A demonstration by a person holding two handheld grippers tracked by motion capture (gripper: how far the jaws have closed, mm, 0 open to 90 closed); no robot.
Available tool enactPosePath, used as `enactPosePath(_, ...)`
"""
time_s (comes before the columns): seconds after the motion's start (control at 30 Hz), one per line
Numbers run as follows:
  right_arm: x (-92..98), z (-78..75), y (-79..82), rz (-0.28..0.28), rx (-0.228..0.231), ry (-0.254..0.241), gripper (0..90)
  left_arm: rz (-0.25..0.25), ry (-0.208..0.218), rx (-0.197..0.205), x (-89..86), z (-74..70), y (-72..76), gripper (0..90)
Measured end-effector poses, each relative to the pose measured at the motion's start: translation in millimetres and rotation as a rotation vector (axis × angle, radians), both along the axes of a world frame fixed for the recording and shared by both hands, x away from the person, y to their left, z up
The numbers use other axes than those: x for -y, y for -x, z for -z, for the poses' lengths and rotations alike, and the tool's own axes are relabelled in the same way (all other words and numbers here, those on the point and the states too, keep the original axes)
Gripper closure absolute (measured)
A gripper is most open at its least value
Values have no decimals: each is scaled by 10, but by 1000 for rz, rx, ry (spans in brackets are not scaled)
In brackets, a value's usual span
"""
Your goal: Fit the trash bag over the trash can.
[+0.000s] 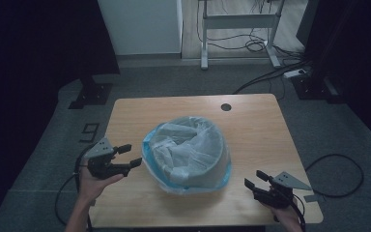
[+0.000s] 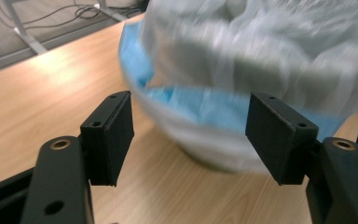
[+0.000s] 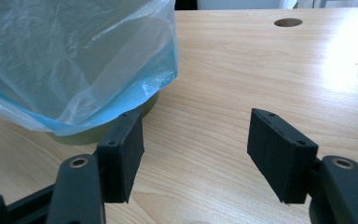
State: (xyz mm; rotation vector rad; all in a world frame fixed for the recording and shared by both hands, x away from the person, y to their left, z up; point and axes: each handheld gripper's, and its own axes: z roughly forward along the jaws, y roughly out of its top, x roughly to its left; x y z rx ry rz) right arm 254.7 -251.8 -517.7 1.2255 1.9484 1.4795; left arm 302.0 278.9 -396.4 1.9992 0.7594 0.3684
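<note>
A round bin (image 1: pixel 188 154) lined with a pale blue translucent plastic bag stands in the middle of the wooden table (image 1: pixel 256 130). The bag's rim hangs over the bin's edge. My left gripper (image 1: pixel 129 155) is held at the bin's left side, open, its jaws pointing at the bag with nothing between them. In the left gripper view the bag (image 2: pixel 261 60) looms close and blurred beyond the jaws (image 2: pixel 191 140). My right gripper (image 1: pixel 253 180) is near the table's front right, open and empty; the bag (image 3: pixel 70 60) and the bin's base lie to its left (image 3: pixel 196 149).
A round cable hole (image 1: pixel 226 107) sits in the table's far side. Beyond the table stand a desk frame (image 1: pixel 239 29) and loose cables on grey carpet. A black cable loops on the floor at the right (image 1: pixel 338 174).
</note>
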Motion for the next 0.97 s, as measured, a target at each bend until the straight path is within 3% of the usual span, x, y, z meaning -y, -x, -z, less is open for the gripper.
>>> enactPosePath(0.43, 28, 44, -28, 12, -13, 20, 355, -76, 28, -81, -269, 558, 82, 320)
enactPosePath(0.97, 53, 55, -35, 24, -16, 21, 350, -93, 70, -92, -299, 640, 40, 321)
